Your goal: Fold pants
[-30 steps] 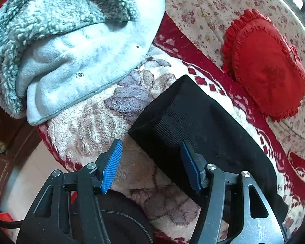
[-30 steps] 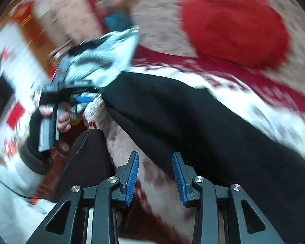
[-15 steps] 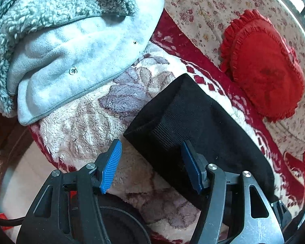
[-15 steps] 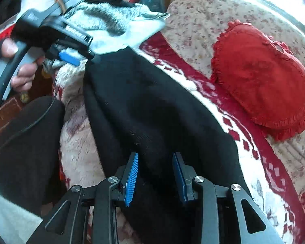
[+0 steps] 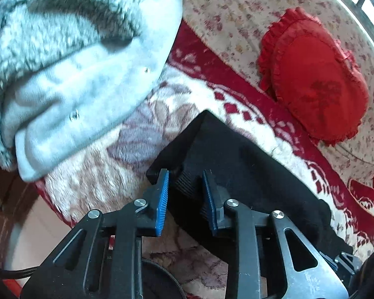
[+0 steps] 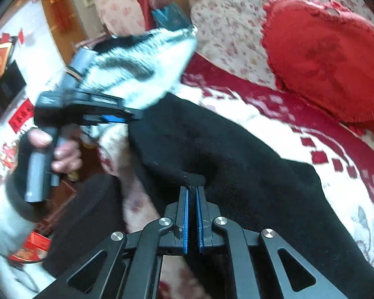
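Observation:
Black pants (image 5: 249,174) lie stretched across a plush floral blanket (image 5: 99,174). In the left wrist view my left gripper (image 5: 185,174) has its jaws closing around the ribbed end of the pants, and the fabric fills the gap between the blue pads. The right wrist view shows the same gripper (image 6: 127,117) at the far end of the pants (image 6: 211,144), held by a person's hand (image 6: 62,149). Nearer the middle of the near edge, my right gripper (image 6: 192,188) is shut on a small raised pinch of the black fabric.
A grey fleece jacket (image 5: 74,74) lies just beyond the left gripper. A red heart-shaped cushion (image 5: 316,87) rests on the flowered sheet (image 5: 236,12) at the back right. The person's dark-clothed leg (image 6: 87,211) is by the blanket's near edge, with floor below.
Both pairs of jaws stood wide before. The left pair has narrowed onto the ribbed end of the pants, and the right pair has come together on a fold of black fabric after sliding over the pants.

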